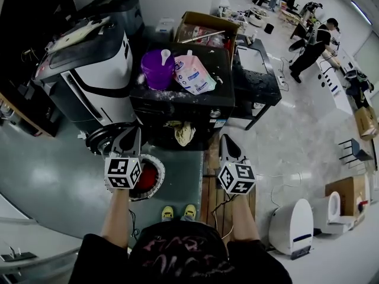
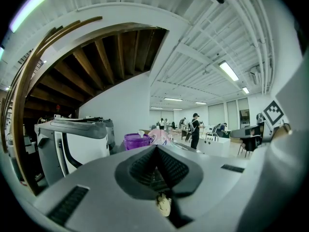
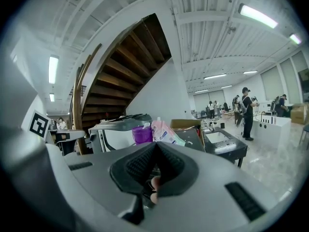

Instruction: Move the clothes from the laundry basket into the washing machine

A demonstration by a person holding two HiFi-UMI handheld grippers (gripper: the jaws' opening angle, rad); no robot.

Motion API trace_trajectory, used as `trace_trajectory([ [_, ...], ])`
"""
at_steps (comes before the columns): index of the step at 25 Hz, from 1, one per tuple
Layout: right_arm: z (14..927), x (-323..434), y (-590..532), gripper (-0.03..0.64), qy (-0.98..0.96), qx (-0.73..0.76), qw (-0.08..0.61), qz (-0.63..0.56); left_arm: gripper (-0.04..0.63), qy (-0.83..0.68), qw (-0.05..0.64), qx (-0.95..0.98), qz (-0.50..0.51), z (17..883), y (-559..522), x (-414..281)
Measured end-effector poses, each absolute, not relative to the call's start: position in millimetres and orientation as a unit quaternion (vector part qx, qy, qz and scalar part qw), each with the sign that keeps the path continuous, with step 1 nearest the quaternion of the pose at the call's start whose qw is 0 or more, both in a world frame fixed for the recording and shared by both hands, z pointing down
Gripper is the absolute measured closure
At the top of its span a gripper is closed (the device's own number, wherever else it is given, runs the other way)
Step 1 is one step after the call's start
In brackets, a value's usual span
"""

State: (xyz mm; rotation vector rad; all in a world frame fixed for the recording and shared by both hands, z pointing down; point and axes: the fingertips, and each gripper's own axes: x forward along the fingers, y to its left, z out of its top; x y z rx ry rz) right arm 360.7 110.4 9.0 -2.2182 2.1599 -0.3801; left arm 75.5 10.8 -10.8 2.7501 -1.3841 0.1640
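**Both Grippers Shut and Empty Before the Washing Machine**

Held the left gripper (image 1: 131, 138) above the laundry basket (image 1: 161, 171) on the floor, fingers pressed fully together on nothing. Held the right gripper (image 1: 227, 144) off to its right, fingers likewise closed and empty. Saw red clothes (image 1: 148, 180) lying in the basket and a pale cloth (image 1: 185, 134) hanging from the front of the black washing machine (image 1: 155, 108). Noted a purple tub (image 1: 157, 68) and a pink pouch (image 1: 192, 74) standing on top of the machine.

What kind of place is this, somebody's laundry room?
Likely a big open workshop or test hall, not a home: a washing machine near a cardboard box, a loose toilet, a person working farther off.
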Motion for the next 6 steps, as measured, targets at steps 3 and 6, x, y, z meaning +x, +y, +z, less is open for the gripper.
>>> trace_trajectory([
  [3, 8.2, 358.8, 108.6, 0.614, 0.692, -0.712, 0.014, -0.121, 0.584, -0.449, 0.027, 0.892, 0.051, -11.5, 9.1, 72.3],
  [6, 7.5, 358.5, 108.6, 0.614, 0.690, -0.713, 0.019, -0.120, 0.584, -0.450, 0.028, 0.891, 0.051, -9.6, 9.8, 69.4],
])
